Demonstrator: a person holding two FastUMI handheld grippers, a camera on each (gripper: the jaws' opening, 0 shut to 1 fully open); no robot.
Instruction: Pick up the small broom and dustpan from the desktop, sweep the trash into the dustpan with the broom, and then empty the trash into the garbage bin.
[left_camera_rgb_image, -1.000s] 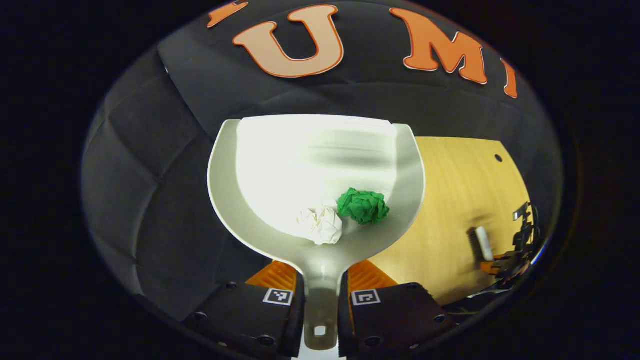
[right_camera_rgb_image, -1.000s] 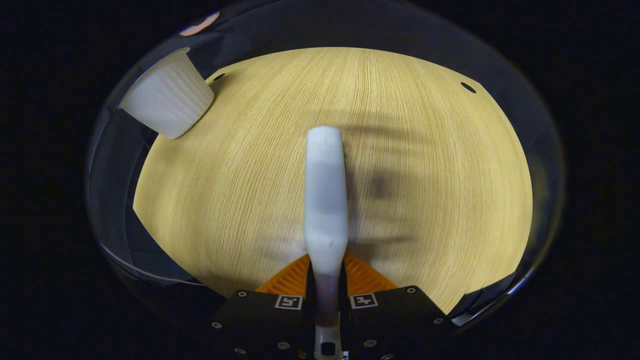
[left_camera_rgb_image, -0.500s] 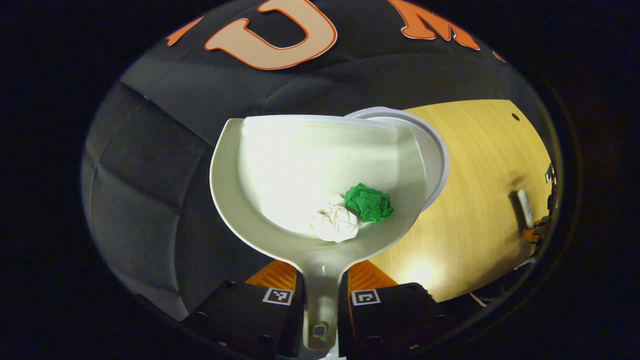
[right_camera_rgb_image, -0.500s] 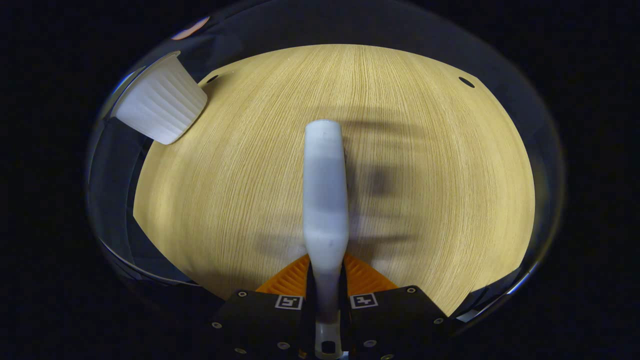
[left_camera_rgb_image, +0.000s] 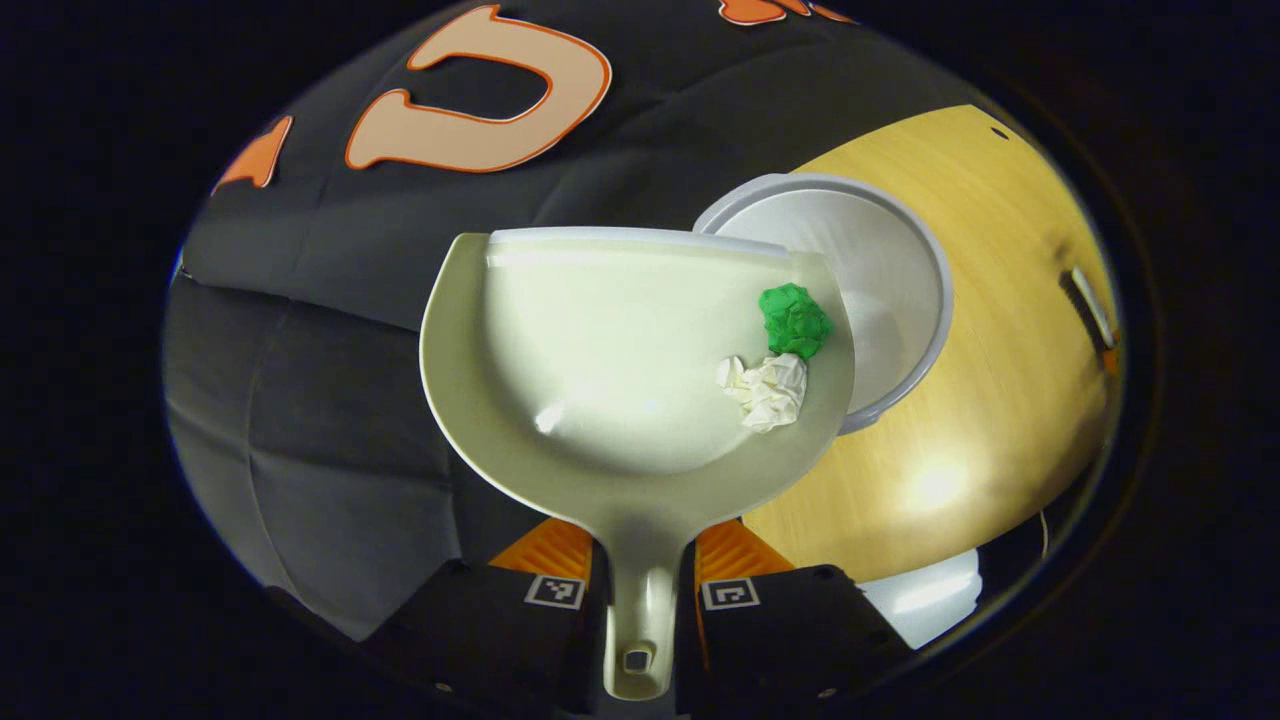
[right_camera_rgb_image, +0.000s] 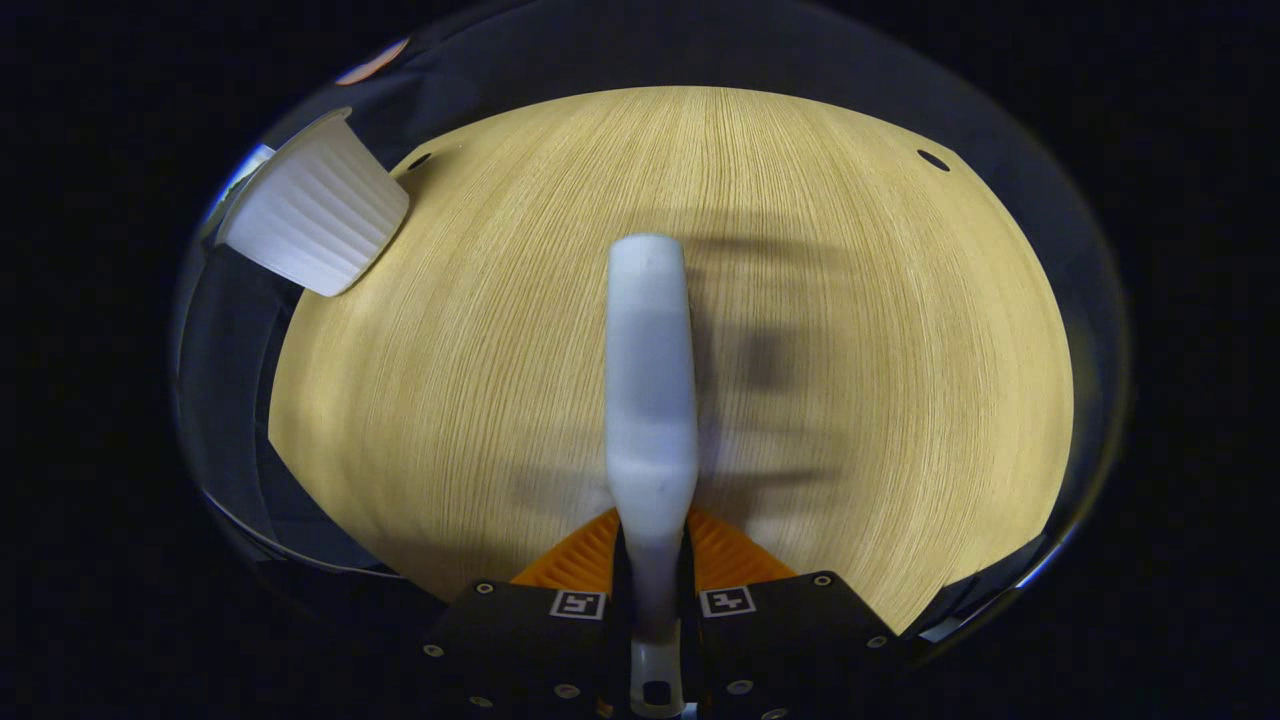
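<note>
Since the earlier frames, both paper balls have slid from near the handle to the right wall of the pan, and the bin has come into the left gripper view beside the pan's right edge.

Nearest in the left gripper view, the left gripper (left_camera_rgb_image: 642, 600) has its fingers closed narrowly on the handle of the cream-white smooth plastic dustpan (left_camera_rgb_image: 600, 400), a wide, shallow scoop with a raised curved rim, held above the worktop. Inside it, the crumpled white paper ball (left_camera_rgb_image: 767, 388) and the crumpled green paper ball (left_camera_rgb_image: 795, 320) touch each other against the right wall. Just beyond that wall, partly hidden by it, is the round white plastic garbage bin (left_camera_rgb_image: 890, 290), its open mouth and thin rim facing the camera, standing on the light wood-grain worktop (left_camera_rgb_image: 1000, 400). Far off at the right, the small broom (left_camera_rgb_image: 1088, 305) appears tiny.

In the right gripper view, the right gripper (right_camera_rgb_image: 652, 600) clamps the broom's smooth white rounded handle (right_camera_rgb_image: 650, 400) over the finely grained worktop (right_camera_rgb_image: 850, 300). At the far left, the bin's ribbed white outer wall (right_camera_rgb_image: 315, 215) shows at the worktop's edge.
</note>
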